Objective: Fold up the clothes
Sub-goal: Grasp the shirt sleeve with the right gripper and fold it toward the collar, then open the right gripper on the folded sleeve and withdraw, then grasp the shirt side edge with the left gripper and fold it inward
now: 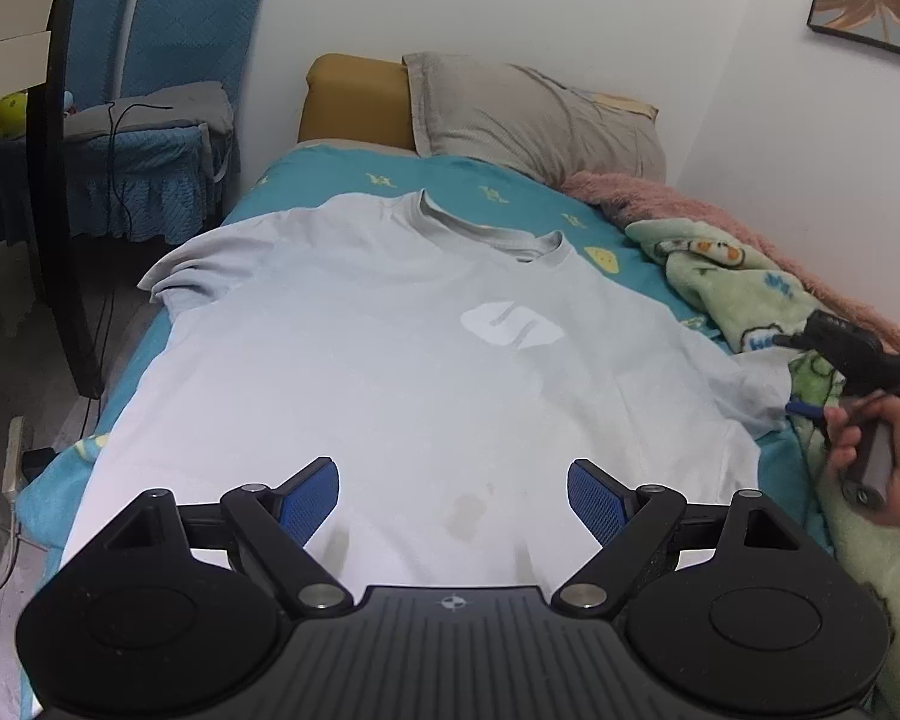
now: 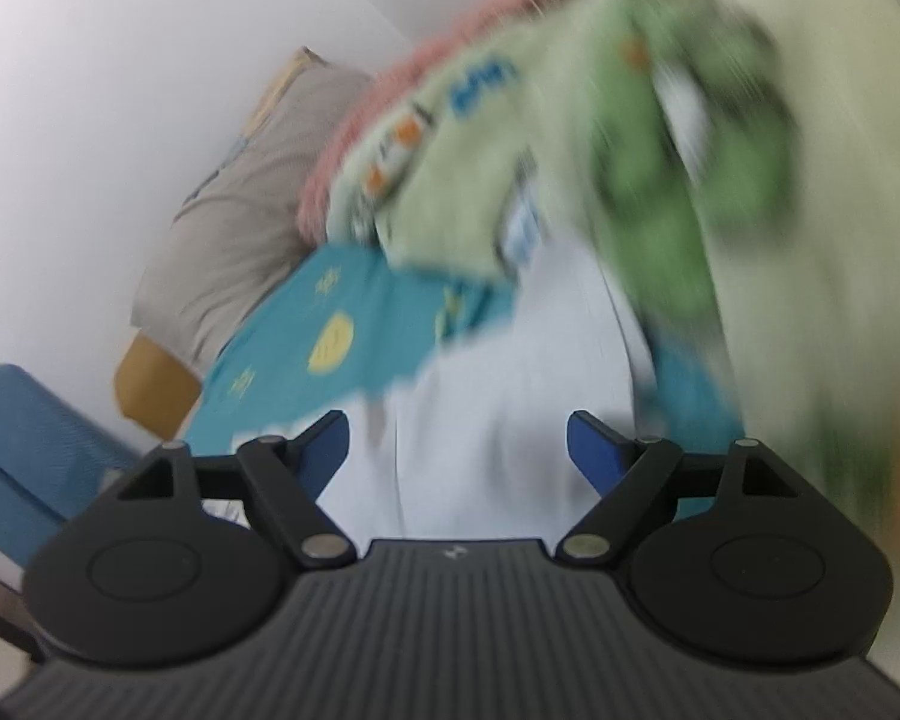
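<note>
A pale grey-white t-shirt (image 1: pixel 390 360) lies flat and face up on the bed, collar toward the pillow, with a white logo on the chest. My left gripper (image 1: pixel 453 480) hovers open over the shirt's hem, with nothing between its blue pads. At the right edge of the left wrist view, a hand holds my right gripper (image 1: pixel 791 373) beside the shirt's right sleeve. The right wrist view is blurred. It shows the right gripper (image 2: pixel 457 438) open and empty above the sleeve part of the t-shirt (image 2: pixel 498 372).
A teal sheet (image 1: pixel 450 180) covers the bed, with a grey pillow (image 1: pixel 534 114) at its head. Green (image 1: pixel 744 288) and pink (image 1: pixel 690 204) blankets are bunched along the wall side. Blue-covered chairs (image 1: pixel 168 60) and a dark table leg (image 1: pixel 60 210) stand left of the bed.
</note>
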The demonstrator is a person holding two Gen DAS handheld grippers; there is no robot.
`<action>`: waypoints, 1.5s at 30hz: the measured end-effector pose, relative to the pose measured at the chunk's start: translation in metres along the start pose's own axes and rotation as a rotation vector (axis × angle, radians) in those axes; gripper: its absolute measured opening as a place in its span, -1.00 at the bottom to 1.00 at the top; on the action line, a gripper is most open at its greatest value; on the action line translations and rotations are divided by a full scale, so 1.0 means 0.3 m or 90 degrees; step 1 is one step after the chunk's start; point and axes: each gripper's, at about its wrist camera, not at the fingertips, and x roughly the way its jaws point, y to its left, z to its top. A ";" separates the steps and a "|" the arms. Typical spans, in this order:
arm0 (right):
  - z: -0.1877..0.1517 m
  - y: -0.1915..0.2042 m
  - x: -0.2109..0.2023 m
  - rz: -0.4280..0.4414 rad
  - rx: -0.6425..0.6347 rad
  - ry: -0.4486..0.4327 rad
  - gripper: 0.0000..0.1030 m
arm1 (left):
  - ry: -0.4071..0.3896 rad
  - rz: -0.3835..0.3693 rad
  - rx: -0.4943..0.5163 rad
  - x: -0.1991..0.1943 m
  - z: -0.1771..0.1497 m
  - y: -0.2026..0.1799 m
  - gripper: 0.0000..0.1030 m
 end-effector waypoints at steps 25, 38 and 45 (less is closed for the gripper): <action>-0.111 -0.049 0.107 -0.066 0.030 -0.173 0.54 | 0.038 0.018 -0.019 0.070 -0.007 0.028 0.66; -0.142 0.108 -0.123 -0.051 -0.099 -0.020 0.58 | 0.039 -0.014 0.023 0.026 -0.034 -0.033 0.65; -0.248 0.276 -0.516 0.043 -0.180 0.007 0.57 | 0.047 -0.071 0.121 -0.070 -0.114 -0.125 0.61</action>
